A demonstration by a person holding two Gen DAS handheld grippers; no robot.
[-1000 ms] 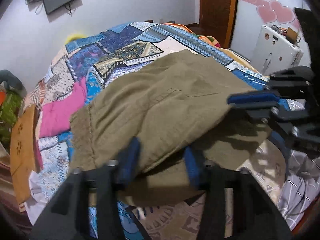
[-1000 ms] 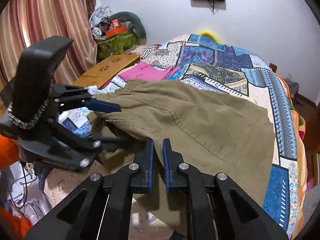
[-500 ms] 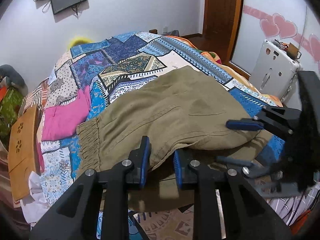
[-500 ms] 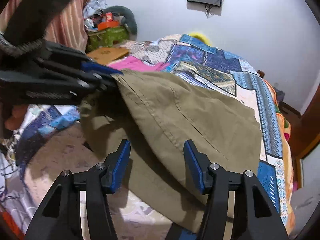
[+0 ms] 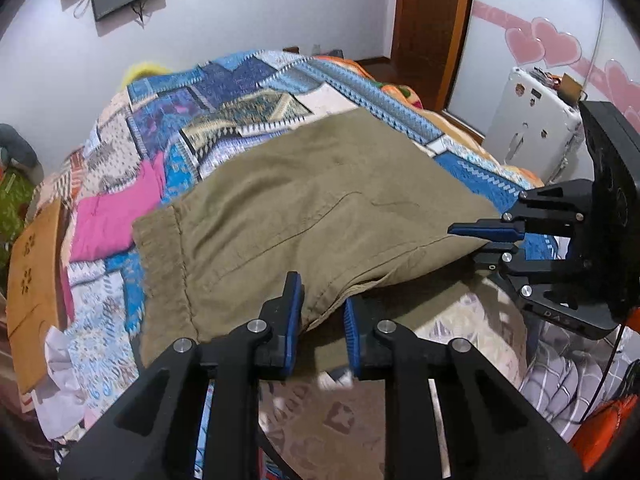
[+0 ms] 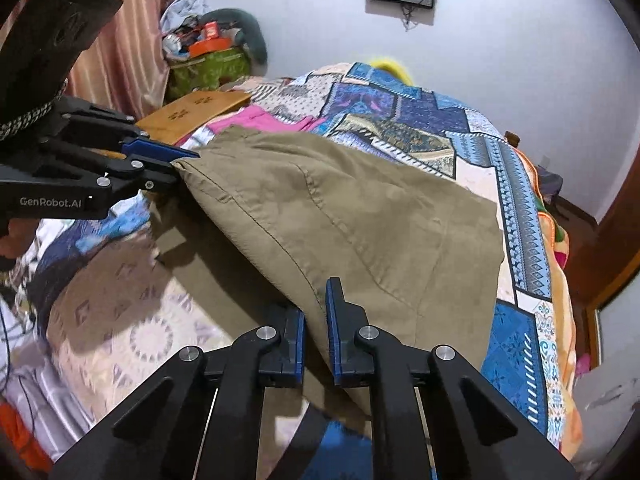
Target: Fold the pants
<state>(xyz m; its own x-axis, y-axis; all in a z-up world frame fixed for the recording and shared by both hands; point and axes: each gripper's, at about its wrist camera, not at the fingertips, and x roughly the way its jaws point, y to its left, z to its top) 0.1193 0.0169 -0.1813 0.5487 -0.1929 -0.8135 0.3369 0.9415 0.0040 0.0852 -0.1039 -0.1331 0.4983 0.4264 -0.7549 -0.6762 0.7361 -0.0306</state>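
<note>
Olive-brown pants (image 5: 304,200) lie on the patchwork bedspread (image 5: 224,100), with the near edge lifted off the bed. My left gripper (image 5: 320,304) is shut on the pants' near edge close to the elastic waistband (image 5: 160,248). My right gripper (image 6: 316,312) is shut on the same lifted edge further along. The right gripper shows at the right of the left wrist view (image 5: 492,240), and the left gripper shows at the left of the right wrist view (image 6: 176,162). The pants (image 6: 360,216) hang taut between them, over a lower layer of the same fabric in shadow.
A pink garment (image 5: 112,208) lies beside the waistband. A wooden board (image 5: 32,280) sits at the bed's left edge. A white case (image 5: 532,120) and a wooden door (image 5: 432,20) stand to the right. Green box with clutter (image 6: 208,64) by the curtain.
Both grippers closed on the pants' near edge; the right gripper was wide open half a second ago. The edge is now lifted and stretched between them.
</note>
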